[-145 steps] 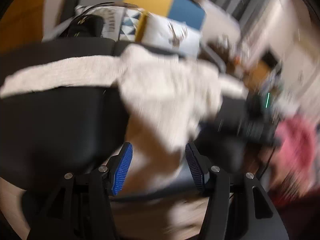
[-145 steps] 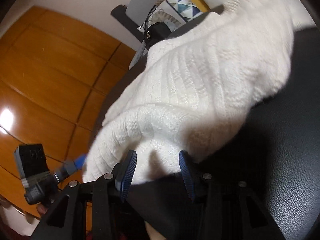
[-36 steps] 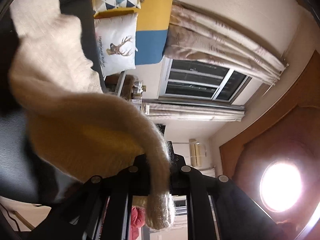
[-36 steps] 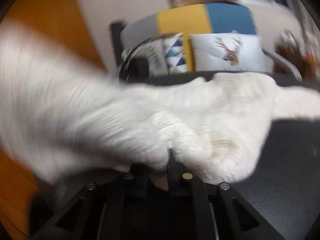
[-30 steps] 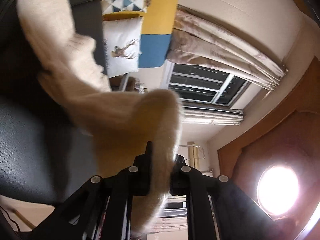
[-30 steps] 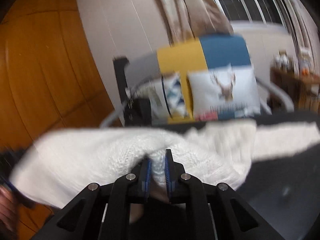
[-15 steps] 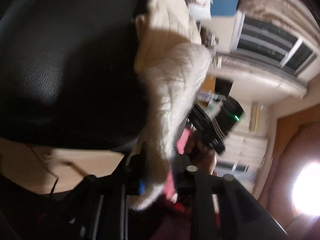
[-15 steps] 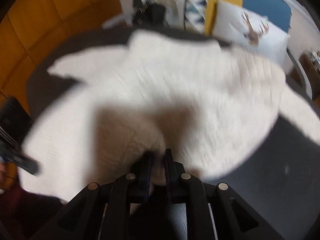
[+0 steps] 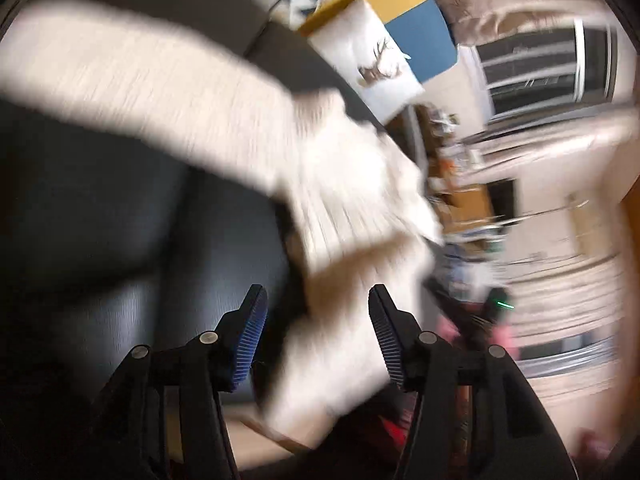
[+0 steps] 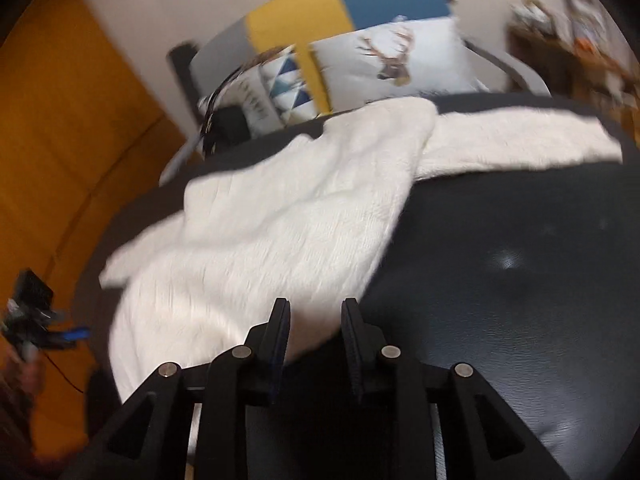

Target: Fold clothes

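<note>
Black leather cushion (image 10: pixel 520 280) fills most of both views, with a white knit sweater (image 10: pixel 280 220) spread flat on it. Both have just been opening: the left hand-held gripper (image 9: pixel 316 320) is spread wide around the sweater's hem, and the right hand-held gripper (image 10: pixel 314 320) is spread a little, pinching nothing. A deer pillow (image 10: pixel 396 64) sits behind.

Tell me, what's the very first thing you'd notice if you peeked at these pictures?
The big fluffy white sweater jumps out first, spread over the shiny black seat with one sleeve stretching off to the right. Behind it leans a white pillow with a deer on it, against a yellow and blue backrest. Up close, the right gripper has its jaws parted at the sweater's near edge.
</note>
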A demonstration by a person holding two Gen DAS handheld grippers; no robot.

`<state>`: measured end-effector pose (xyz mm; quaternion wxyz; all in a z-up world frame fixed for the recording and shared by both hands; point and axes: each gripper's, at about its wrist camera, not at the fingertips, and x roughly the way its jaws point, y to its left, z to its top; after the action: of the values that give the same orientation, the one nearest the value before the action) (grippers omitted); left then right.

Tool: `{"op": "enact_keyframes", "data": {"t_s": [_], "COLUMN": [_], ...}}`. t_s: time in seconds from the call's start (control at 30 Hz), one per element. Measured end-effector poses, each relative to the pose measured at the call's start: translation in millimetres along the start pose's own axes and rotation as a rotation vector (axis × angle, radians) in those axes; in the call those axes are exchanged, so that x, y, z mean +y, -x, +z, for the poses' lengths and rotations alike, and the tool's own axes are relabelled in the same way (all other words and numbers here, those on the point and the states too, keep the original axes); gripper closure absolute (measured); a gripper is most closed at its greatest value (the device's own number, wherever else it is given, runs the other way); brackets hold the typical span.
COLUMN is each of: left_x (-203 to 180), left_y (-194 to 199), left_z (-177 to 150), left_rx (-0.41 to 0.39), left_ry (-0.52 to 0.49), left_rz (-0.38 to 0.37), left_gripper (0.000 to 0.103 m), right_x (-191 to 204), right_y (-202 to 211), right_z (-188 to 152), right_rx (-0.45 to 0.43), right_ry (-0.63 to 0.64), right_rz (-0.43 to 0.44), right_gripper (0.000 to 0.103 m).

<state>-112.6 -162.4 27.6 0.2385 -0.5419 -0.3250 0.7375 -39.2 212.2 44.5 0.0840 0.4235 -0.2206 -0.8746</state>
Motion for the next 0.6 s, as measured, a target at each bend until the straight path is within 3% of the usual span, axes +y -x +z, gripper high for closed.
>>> {"op": "enact_keyframes", "data": {"t_s": [0.1, 0.17, 0.2, 0.23, 0.3, 0.47, 0.5, 0.53, 0.6], "left_x": [-8, -4, -6, -9, -15, 8, 14, 20, 19], "left_y": [-43, -71, -77, -82, -93, -81, -78, -75, -74], "left_z": [33, 51, 58, 64, 76, 102, 110, 118, 128], "left_rx": [-0.043, -0.042, -0.052, -0.063, -0.085, -0.146, -0.147, -0.147, -0.161], "left_ry": [-0.075, -0.089, -0.130, -0.171, -0.253, -0.297, -0.304, -0.311, -0.382], "left_rz": [0.107, 0.152, 0.211, 0.271, 0.390, 0.657, 0.673, 0.688, 0.794], "left_gripper": [0.047, 0.048, 0.051, 0.056, 0.079, 0.085, 0.097, 0.100, 0.100], "right_x": [3, 9, 12, 14, 18, 26, 27, 29, 33], "right_y": [-7, -14, -17, -18, -19, -31, -36, -40, -48], "right_z": [-2, -6, -7, -8, -8, -2, -1, -1, -1], "right_rx": [0.005, 0.016, 0.021, 0.025, 0.030, 0.030, 0.036, 0.044, 0.060], "right_ry": [-0.067, -0.057, -0.045, -0.029, 0.000, 0.070, 0.078, 0.083, 0.089], "right_rz": [0.033, 0.033, 0.028, 0.019, 0.008, -0.026, -0.030, -0.030, -0.025], "right_gripper": [0.077, 0.077, 0.077, 0.077, 0.077, 0.077, 0.077, 0.077, 0.077]}}
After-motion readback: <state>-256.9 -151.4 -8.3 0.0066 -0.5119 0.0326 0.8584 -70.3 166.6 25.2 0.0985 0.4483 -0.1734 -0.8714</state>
